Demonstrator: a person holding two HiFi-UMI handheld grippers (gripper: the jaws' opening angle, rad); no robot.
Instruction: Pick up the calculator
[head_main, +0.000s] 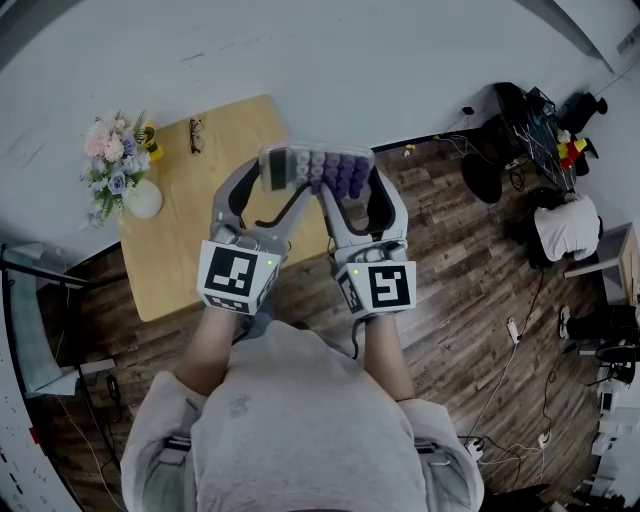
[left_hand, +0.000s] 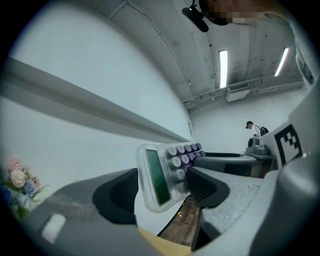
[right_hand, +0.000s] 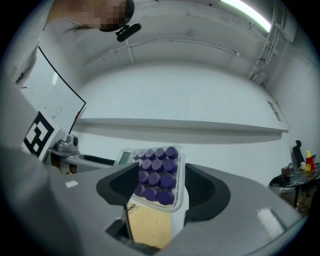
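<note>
The calculator (head_main: 315, 168) is a clear-cased slab with purple round keys and a small green display, held in the air above the table. My left gripper (head_main: 272, 180) is shut on its display end, with the calculator (left_hand: 162, 175) edge-on between the dark pads of that left gripper (left_hand: 162, 187). My right gripper (head_main: 352, 180) is shut on the key end. In the right gripper view the calculator (right_hand: 157, 175) faces the camera, clamped at both sides by the right gripper (right_hand: 160, 184).
Below lies a light wooden table (head_main: 200, 250) with a vase of flowers (head_main: 120, 165) at its left and a pair of glasses (head_main: 195, 135) near the back. A white wall runs behind. Black equipment and bags (head_main: 545, 150) clutter the wooden floor at the right.
</note>
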